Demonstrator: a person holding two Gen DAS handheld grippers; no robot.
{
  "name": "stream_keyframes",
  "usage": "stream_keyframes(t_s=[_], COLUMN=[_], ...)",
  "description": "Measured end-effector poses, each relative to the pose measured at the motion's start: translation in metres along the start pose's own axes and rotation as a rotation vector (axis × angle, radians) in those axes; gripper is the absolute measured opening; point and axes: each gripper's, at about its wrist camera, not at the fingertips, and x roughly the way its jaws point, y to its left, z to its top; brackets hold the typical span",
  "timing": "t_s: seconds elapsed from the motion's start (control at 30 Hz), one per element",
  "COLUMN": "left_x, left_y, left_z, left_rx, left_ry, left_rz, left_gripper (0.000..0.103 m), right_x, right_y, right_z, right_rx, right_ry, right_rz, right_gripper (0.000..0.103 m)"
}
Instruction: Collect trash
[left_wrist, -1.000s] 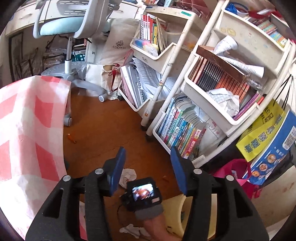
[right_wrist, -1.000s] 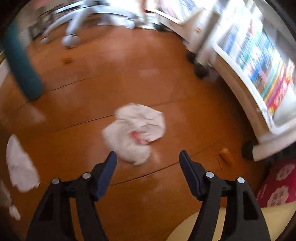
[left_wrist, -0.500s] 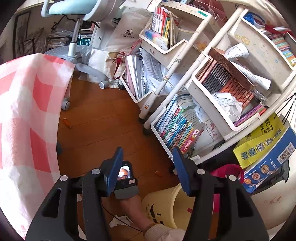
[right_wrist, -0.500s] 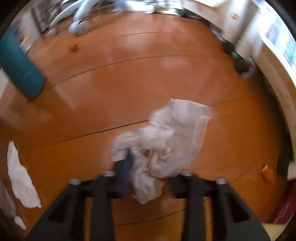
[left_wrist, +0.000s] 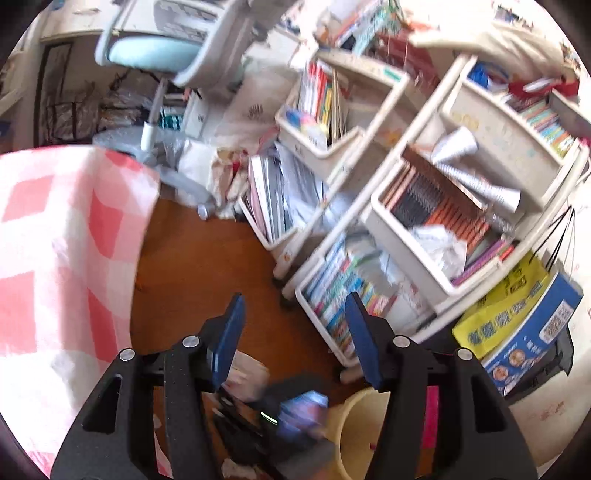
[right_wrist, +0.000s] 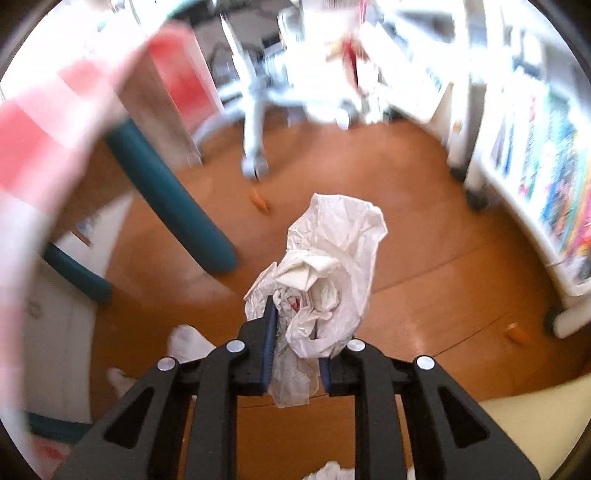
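Note:
My right gripper (right_wrist: 293, 343) is shut on a crumpled white tissue wad (right_wrist: 328, 266) with a red spot inside, held up above the wooden floor. My left gripper (left_wrist: 295, 328) is open and empty, high above the floor. Below it in the left wrist view the right gripper (left_wrist: 291, 410) shows blurred, with the tissue wad (left_wrist: 245, 373) at its tip, next to a yellow bin (left_wrist: 354, 428). The bin's rim also shows in the right wrist view (right_wrist: 528, 402). More white scraps (right_wrist: 188, 341) lie on the floor at lower left, and another scrap (right_wrist: 328, 472) at the bottom edge.
A pink checked cloth (left_wrist: 62, 258) hangs at the left over teal table legs (right_wrist: 170, 199). White book carts (left_wrist: 424, 206) stand at the right. An office chair (left_wrist: 162, 55) stands at the back. Small orange bits (right_wrist: 258, 199) lie on the floor.
My right gripper closed on the tissue wad and lifted it off the floor. My left gripper's view shifted and the right gripper moved under it toward the bin.

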Motion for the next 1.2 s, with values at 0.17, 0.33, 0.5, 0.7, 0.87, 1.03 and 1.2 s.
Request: stream_keyframes(t_s=[0.17, 0.33, 0.5, 0.7, 0.87, 1.03, 1.2], left_x=[-0.002, -0.003, 0.004, 0.023, 0.062, 0.154, 0.266], left_y=[-0.007, -0.027, -0.039, -0.055, -0.068, -0.082, -0.104], left_z=[0.002, -0.001, -0.005, -0.017, -0.036, -0.071, -0.118], left_rx=[0.036, 0.151, 0.221, 0.357, 0.489, 0.721, 0.819], left_ry=[-0.017, -0.035, -0.018, 0.059, 0.255, 0.596, 0.779], left_rz=[0.007, 0.062, 0.119, 0.19, 0.228, 0.306, 0.258], left_gripper=[0.054, 0.054, 0.054, 0.054, 0.059, 0.059, 0.059], right_x=[-0.083, -0.127, -0.138, -0.105, -0.107, -0.108, -0.105], right_y=[-0.016, -0.053, -0.097, -0.132, -0.146, -0.146, -0.154], right_z=[-0.001, -0.022, -0.066, -0.108, -0.122, -0.125, -0.131], right_rx=[0.001, 0.03, 0.106, 0.09, 0.025, -0.164, -0.266], right_ry=[-0.09, -0.113, -0.012, 0.215, 0.296, 0.379, 0.419], right_rz=[-0.067, -0.196, -0.318, -0.356, -0.327, -0.293, -0.275], right_gripper=[0.02, 0.021, 0.029, 0.041, 0.041, 0.041, 0.041])
